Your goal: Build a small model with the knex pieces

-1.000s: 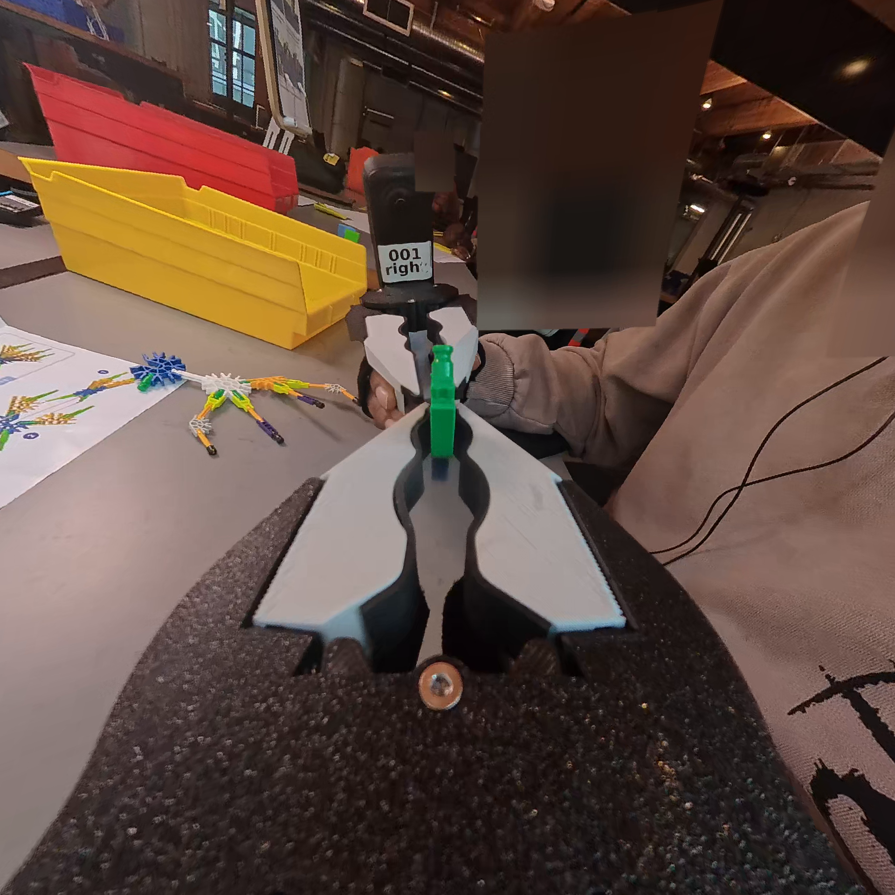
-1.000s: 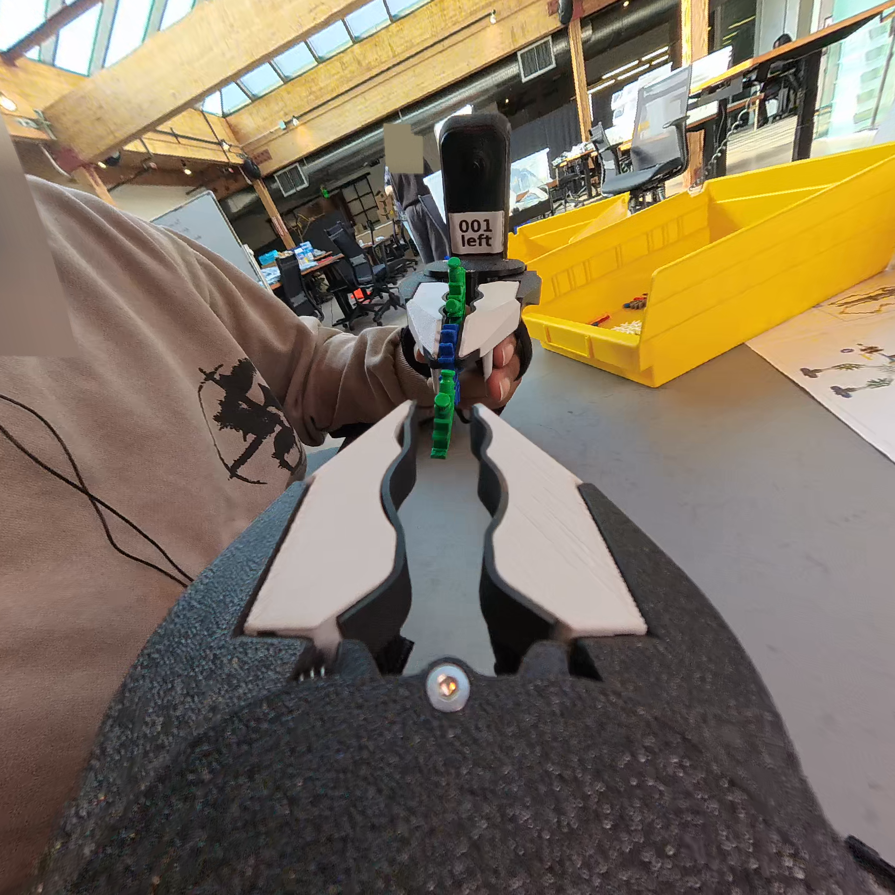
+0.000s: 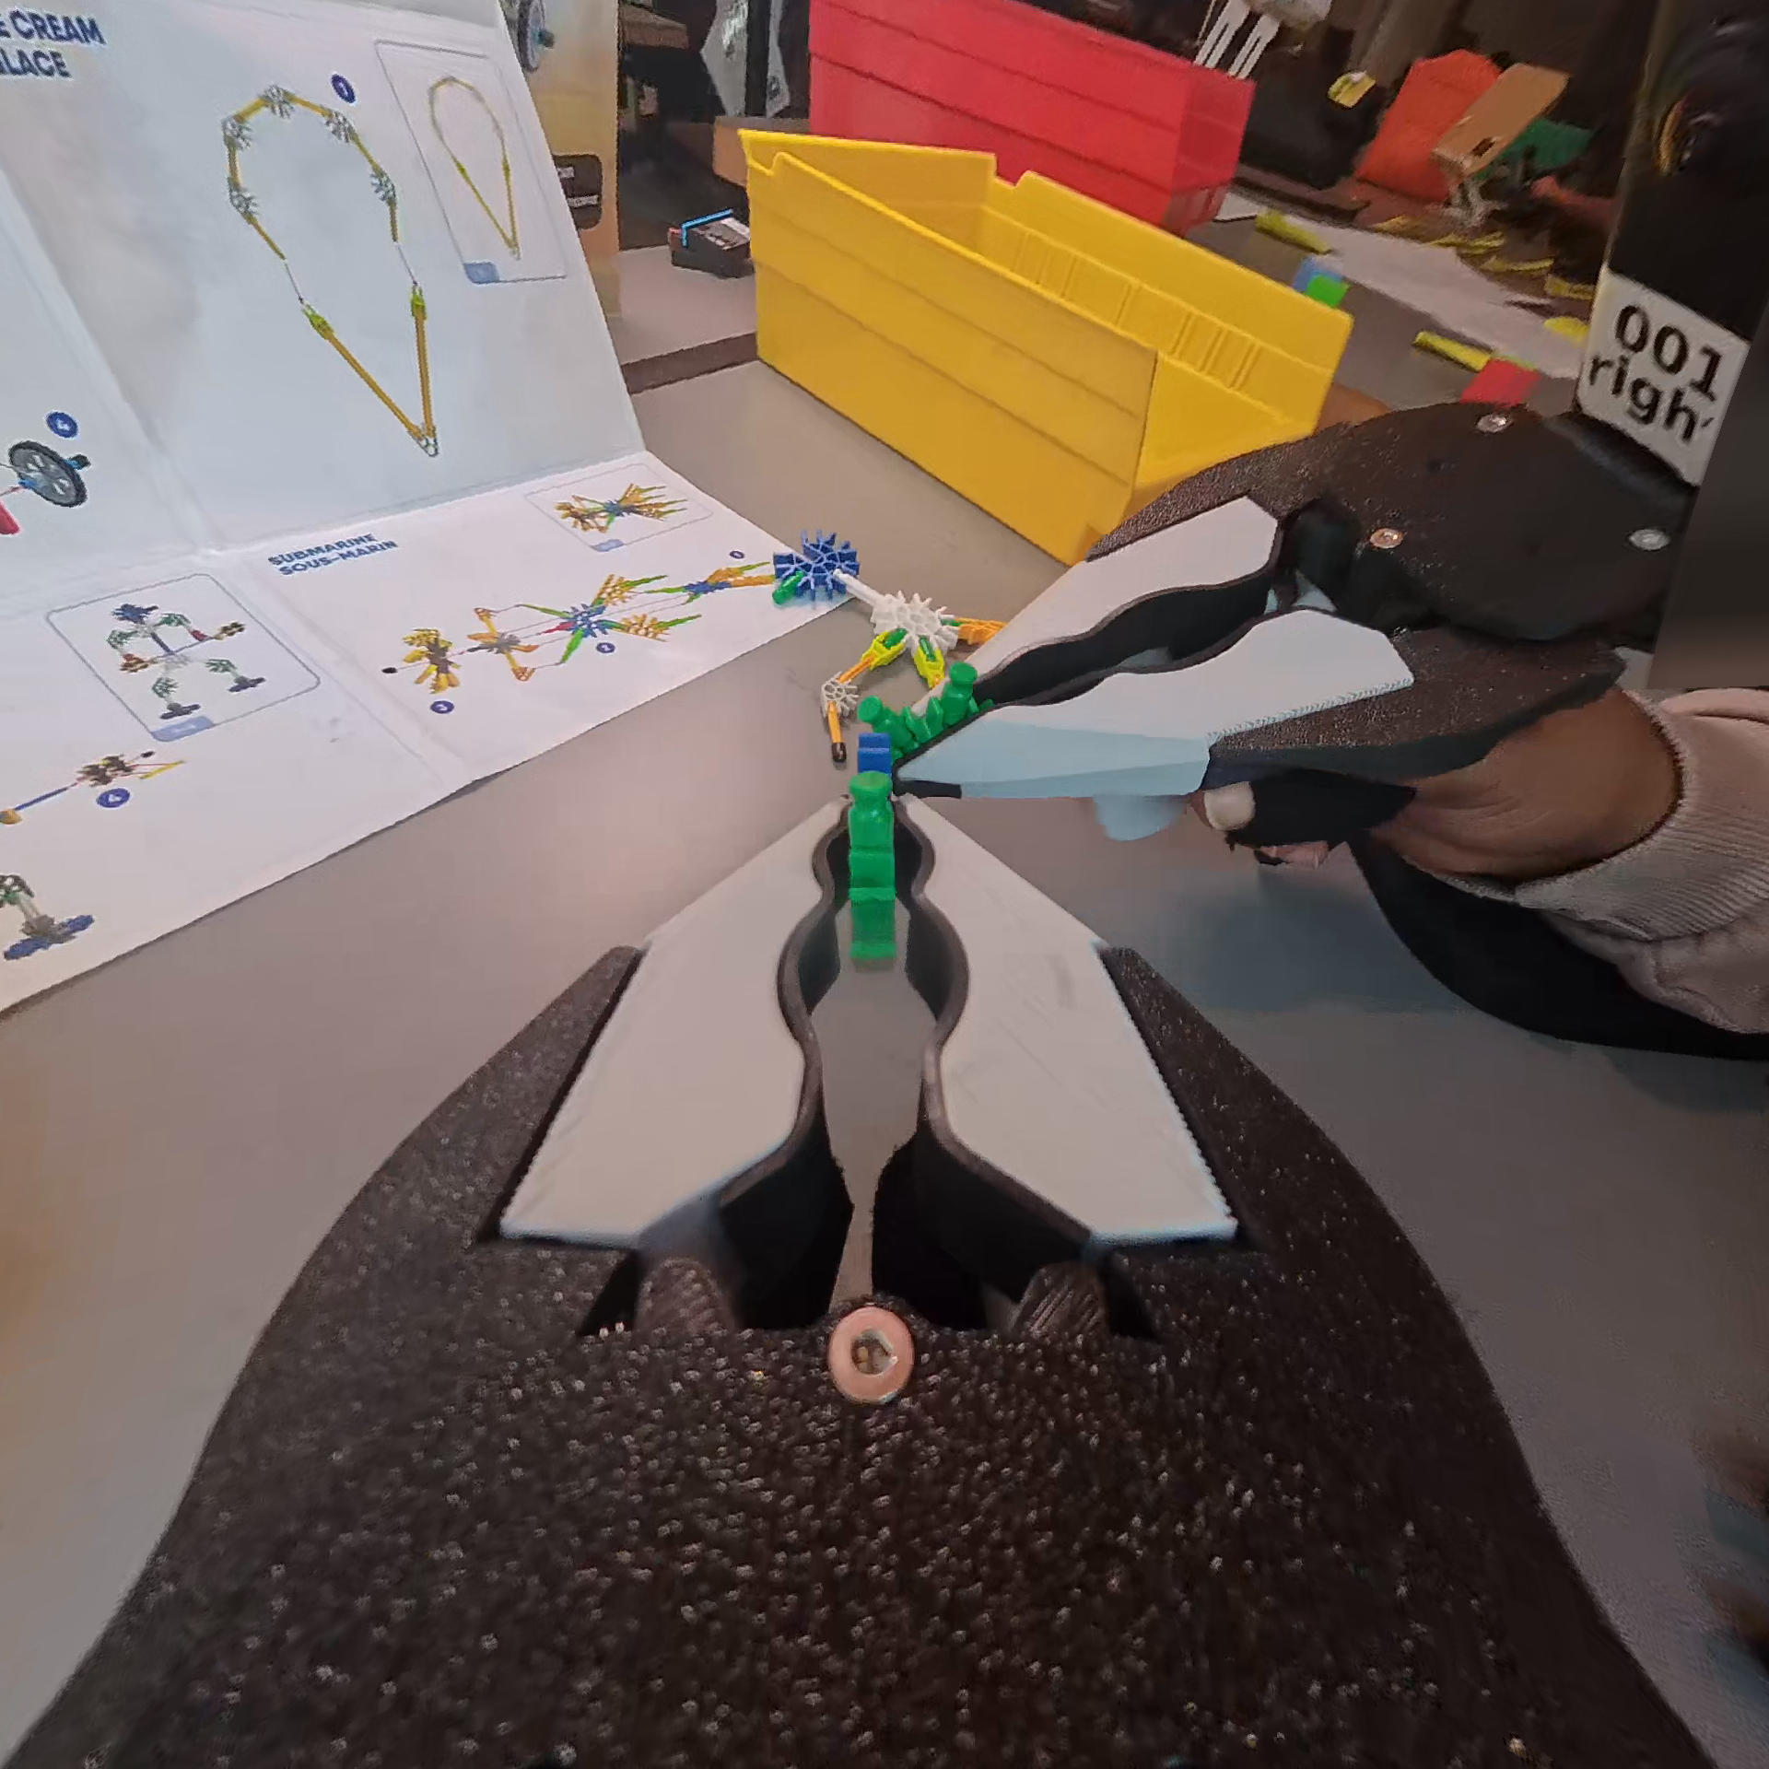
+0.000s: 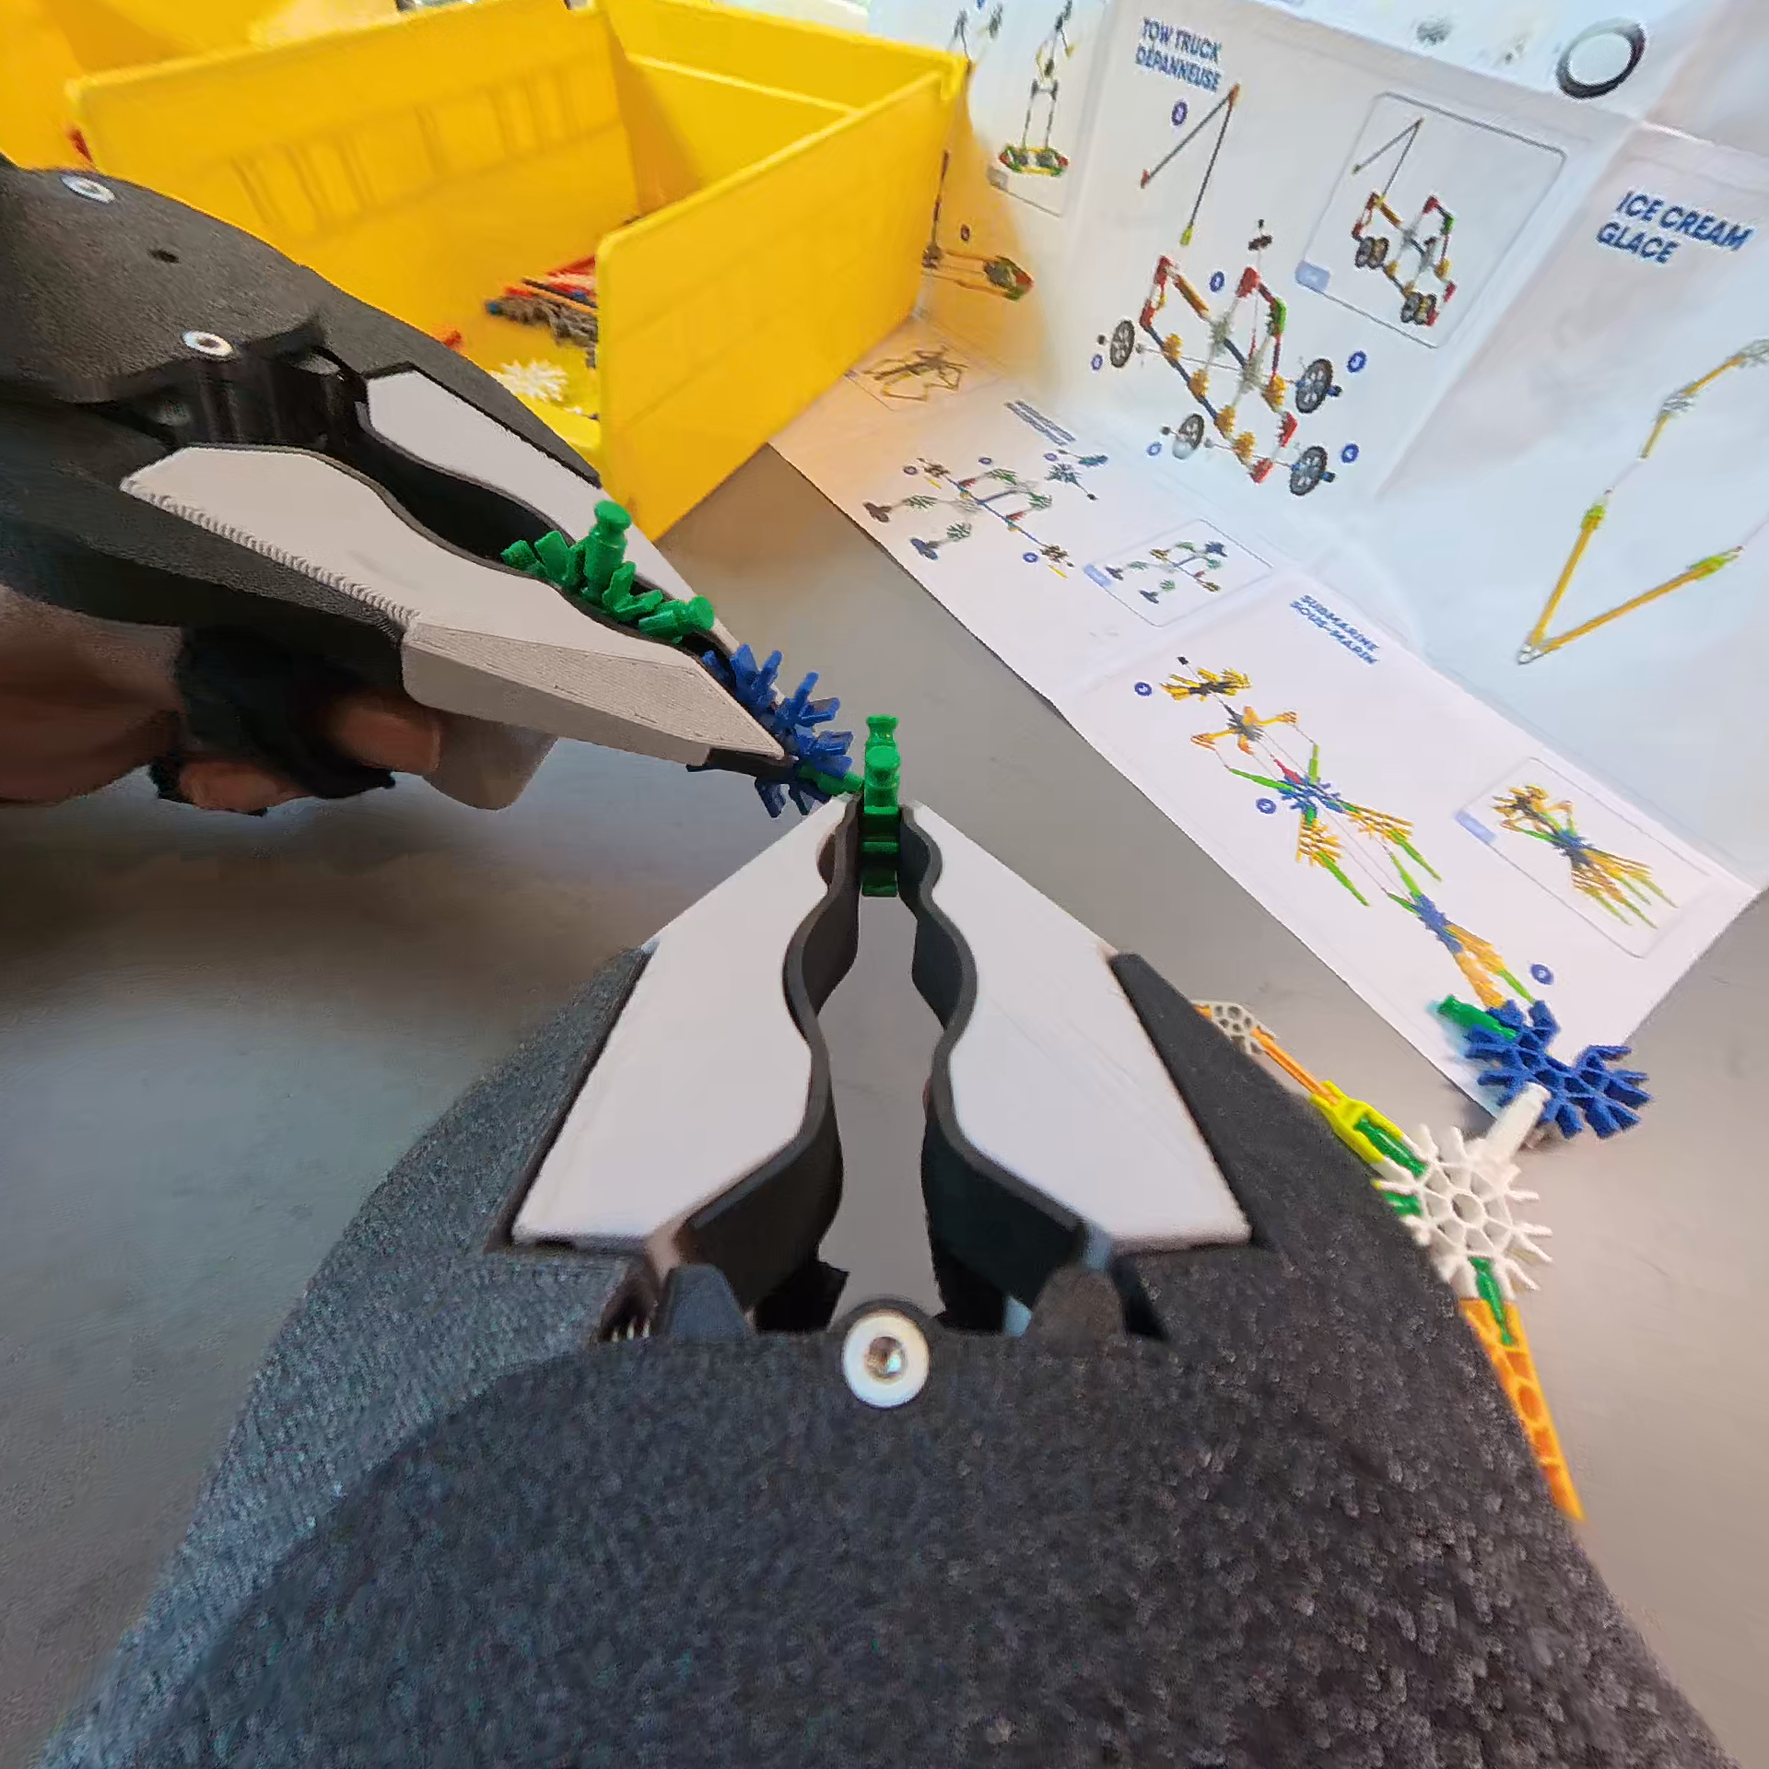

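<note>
My left gripper (image 3: 871, 814) is shut on a green rod piece (image 3: 871, 881), which I see edge-on between its jaws. In the right wrist view the left gripper (image 4: 766, 747) comes in from the left. It holds a fan of green rods (image 4: 603, 574), with a blue snowflake connector (image 4: 794, 727) sticking out past its tip. My right gripper (image 4: 879, 814) is shut on a green rod (image 4: 879, 842) whose end touches that blue connector. In the left wrist view the right gripper (image 3: 909, 766) reaches in from the right, tip to tip with the left. Both are low over the grey table (image 3: 287, 1101).
A partly built rod model (image 3: 900, 622) with white and blue connectors lies just past the tips; it also shows in the right wrist view (image 4: 1465, 1206). An instruction sheet (image 3: 383, 287) stands at the left. A yellow bin (image 3: 957, 383) and a red bin (image 3: 1005, 105) stand behind. The yellow bin (image 4: 747, 316) holds loose pieces. Only a small space, under 4 cm, lies between the two pairs of fingers. About 15 cm separates my right fingertips from the partly built rod model (image 3: 900, 622). The right camera catches it too, in the right wrist view (image 4: 1444, 1179).
Both grippers have swung from facing each other in front of the person's torso to pointing over the table. Their tips now meet at an angle near the model.
</note>
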### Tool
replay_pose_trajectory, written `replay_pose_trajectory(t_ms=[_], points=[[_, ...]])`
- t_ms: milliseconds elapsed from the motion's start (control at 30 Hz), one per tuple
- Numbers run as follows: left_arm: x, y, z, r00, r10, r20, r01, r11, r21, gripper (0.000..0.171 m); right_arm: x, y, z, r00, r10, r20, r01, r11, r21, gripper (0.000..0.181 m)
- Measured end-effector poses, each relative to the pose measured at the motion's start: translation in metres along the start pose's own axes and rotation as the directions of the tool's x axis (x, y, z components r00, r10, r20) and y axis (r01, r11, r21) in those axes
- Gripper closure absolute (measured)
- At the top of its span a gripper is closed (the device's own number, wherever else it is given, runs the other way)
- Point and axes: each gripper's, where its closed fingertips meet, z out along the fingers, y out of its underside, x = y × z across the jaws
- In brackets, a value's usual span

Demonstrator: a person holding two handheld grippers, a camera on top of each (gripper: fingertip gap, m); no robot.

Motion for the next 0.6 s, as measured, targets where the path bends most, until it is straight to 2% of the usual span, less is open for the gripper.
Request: replay_pose_trajectory(t_ms=[133, 200, 267, 333, 400, 467, 533, 600], points=[[-0.005, 0.0, 0.002, 1.0, 0.004, 0.002, -0.004, 1.0, -0.011, 0.166, 0.011, 0.002, -0.003, 0.999, 0.033, -0.004, -0.033, 0.999, 0.001, 0.176], [-0.009, 0.004, -0.003, 0.999, -0.03, -0.03, 0.029, 0.999, -0.037, 0.166, 0.014, 0.002, -0.011, 0.998, 0.046, 0.044, -0.047, 0.999, 0.026, 0.177], [-0.008, 0.016, -0.007, 0.989, -0.104, -0.103, 0.093, 0.991, -0.1, 0.166, 0.015, 0.005, -0.016, 0.993, 0.056, 0.104, -0.057, 0.998, 0.011, 0.176], [-0.001, 0.037, -0.01, 0.967, -0.179, -0.182, 0.139, 0.967, -0.216, 0.166, 0.003, 0.019, -0.017, 0.971, 0.087, 0.222, -0.069, 0.994, -0.09, 0.176], [0.007, 0.061, -0.014, 0.95, -0.216, -0.223, 0.132, 0.931, -0.341, 0.166, -0.018, 0.04, -0.02, 0.933, 0.089, 0.348, -0.018, 0.979, -0.203, 0.176], [0.013, 0.072, -0.017, 0.946, -0.213, -0.245, 0.1, 0.91, -0.402, 0.165, -0.023, 0.044, -0.018, 0.932, 0.058, 0.358, 0.019, 0.978, -0.209, 0.176], [0.012, 0.071, -0.017, 0.95, -0.194, -0.245, 0.083, 0.913, -0.399, 0.162, -0.032, 0.04, -0.02, 0.91, 0.087, 0.405, -0.007, 0.981, -0.195, 0.176], [0.011, 0.07, -0.019, 0.95, -0.17, -0.261, 0.059, 0.92, -0.387, 0.149, -0.035, 0.034, -0.022, 0.895, 0.12, 0.429, -0.048, 0.984, -0.174, 0.176]])
